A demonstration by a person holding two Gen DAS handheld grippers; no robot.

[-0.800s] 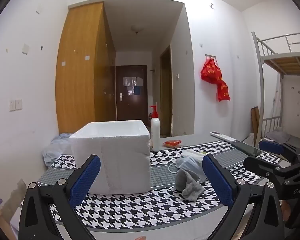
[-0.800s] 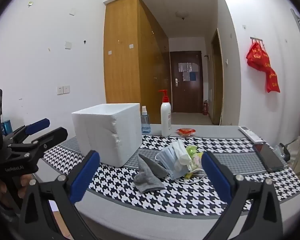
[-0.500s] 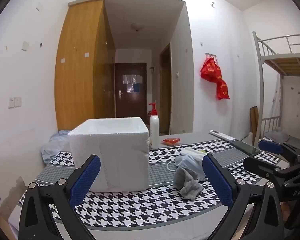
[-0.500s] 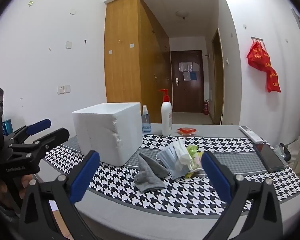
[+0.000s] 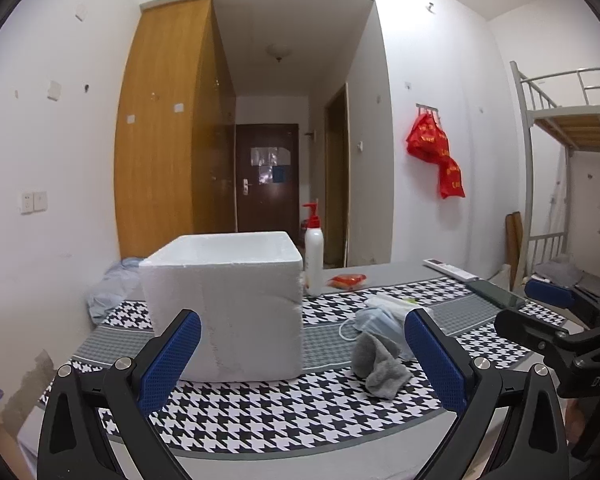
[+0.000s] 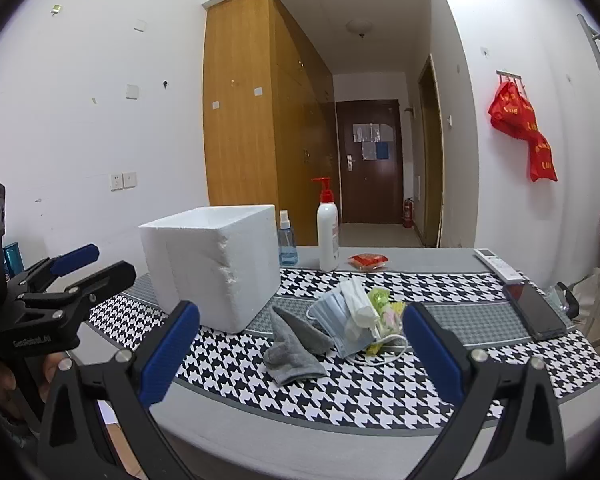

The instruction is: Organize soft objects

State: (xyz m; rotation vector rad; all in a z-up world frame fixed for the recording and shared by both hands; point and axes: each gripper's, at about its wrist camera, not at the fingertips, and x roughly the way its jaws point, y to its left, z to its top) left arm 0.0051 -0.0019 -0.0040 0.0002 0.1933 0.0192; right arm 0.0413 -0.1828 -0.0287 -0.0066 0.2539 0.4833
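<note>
Grey sock [image 6: 294, 344] — beside foam box [image 6: 216, 264].

White foam box [image 6: 212, 264] toward the table's [image 6: 260, 424] left edge; crumpled grey sock [image 6: 296, 344] and pale-blue face masks [image 6: 340, 320] right of it.

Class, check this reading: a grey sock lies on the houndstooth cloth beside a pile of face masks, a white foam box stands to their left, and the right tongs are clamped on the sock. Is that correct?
One detail is wrong. The right tongs are open and empty, short of the grey sock, as the right wrist view shows. The sock does lie on the houndstooth cloth beside the pile of face masks, with the white foam box to their left.
</note>
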